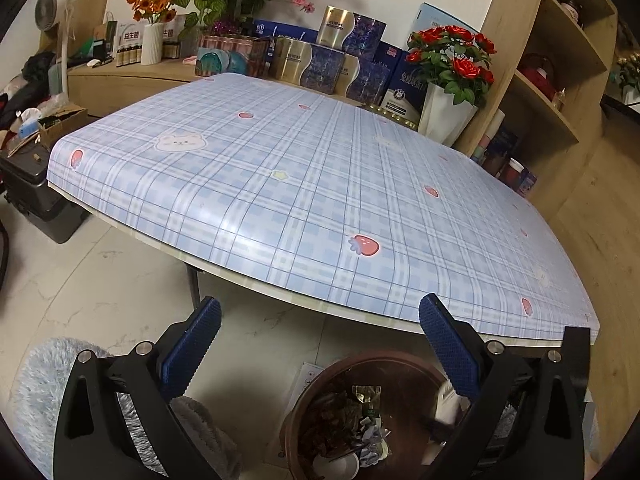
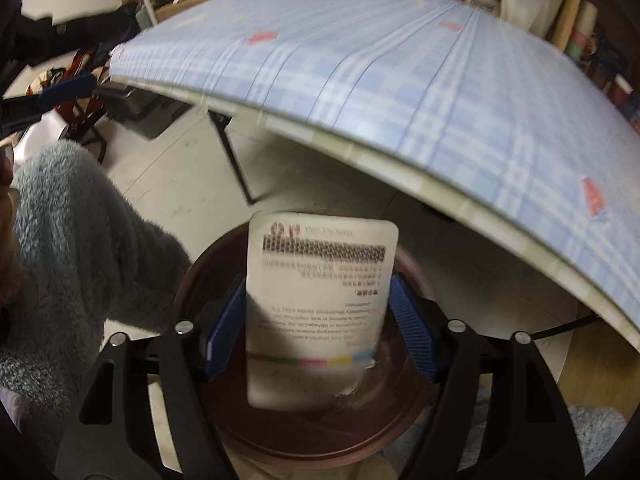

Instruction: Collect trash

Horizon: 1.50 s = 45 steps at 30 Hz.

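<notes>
Below, a flat printed card (image 2: 320,312) (blurred) over the round brown bin (image 2: 208,280).

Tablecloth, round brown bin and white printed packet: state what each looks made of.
Blue plaid tablecloth: likely vinyl or oilcloth; it lies flat and smooth with soft glare patches. Round brown bin: probably plastic, with a smooth, slightly glossy rim; blur leaves it open. White printed packet between the right tongs: thin card or laminated paper, flat with rounded corners; the blurred clear lower edge hints at plastic film.
</notes>
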Available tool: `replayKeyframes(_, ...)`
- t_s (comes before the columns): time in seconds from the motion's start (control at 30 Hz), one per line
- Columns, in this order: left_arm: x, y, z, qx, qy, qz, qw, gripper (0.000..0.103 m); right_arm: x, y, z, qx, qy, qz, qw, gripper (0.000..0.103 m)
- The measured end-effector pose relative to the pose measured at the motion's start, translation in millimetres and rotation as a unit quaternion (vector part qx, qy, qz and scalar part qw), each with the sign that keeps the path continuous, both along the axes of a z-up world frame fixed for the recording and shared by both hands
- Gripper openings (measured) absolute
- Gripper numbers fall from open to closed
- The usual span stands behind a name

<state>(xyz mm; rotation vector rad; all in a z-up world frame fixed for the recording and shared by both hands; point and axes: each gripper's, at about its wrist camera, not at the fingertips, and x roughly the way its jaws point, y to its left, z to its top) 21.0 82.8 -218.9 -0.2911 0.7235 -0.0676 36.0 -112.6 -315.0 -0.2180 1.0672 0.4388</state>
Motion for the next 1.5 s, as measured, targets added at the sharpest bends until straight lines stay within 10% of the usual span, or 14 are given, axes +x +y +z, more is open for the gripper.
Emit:
replayKeyframes(0.9,3,-14,-6,0.025,0.005,-0.006,0.9997,0.097,3,-25,15,-0.001,-0.02,-0.055,0.998,0.097)
replayKeyframes(1.17,2,-25,30,0.071,-0.04,-0.017,0.9966,0.097,2,-55,86,0.011,-0.114,-0.11,0.987,0.097)
replayKeyframes(1.5,0,-56,145,0.122,-0.161,-0.055,0.9778,0.097,7,-107,214,0.047,-0.228,-0.185,0.955,0.097)
